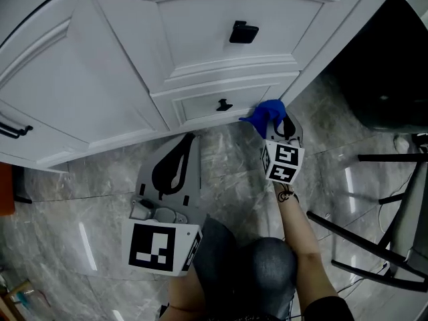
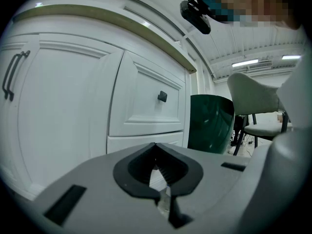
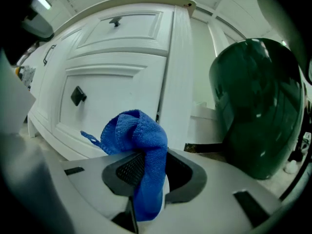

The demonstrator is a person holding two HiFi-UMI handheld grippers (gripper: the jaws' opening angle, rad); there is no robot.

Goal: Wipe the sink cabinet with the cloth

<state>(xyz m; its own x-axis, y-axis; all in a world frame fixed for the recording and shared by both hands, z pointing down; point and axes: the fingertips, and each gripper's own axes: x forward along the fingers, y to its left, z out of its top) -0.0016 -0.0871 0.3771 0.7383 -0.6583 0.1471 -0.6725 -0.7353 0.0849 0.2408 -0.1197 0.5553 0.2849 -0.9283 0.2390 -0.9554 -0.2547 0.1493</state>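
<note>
The white sink cabinet [image 1: 200,39] fills the top of the head view, with a black knob [image 1: 224,104] on its lower drawer. My right gripper [image 1: 279,127] is shut on a bunched blue cloth [image 1: 269,114], which sits low against the right end of that drawer front. In the right gripper view the cloth [image 3: 139,140] bulges out over the gripper [image 3: 146,162] and hangs down between the jaws. My left gripper [image 1: 188,139] hovers over the floor, short of the cabinet base. Its jaws meet at the tip in the left gripper view [image 2: 155,145] with nothing between them.
A dark green bin [image 3: 258,106] stands just right of the cabinet's corner post. Black chair legs [image 1: 388,212] spread over the grey marble floor [image 1: 87,199] at the right. A second knob [image 1: 243,32] sits on the upper panel, and a bar handle [image 1: 13,131] on the left door.
</note>
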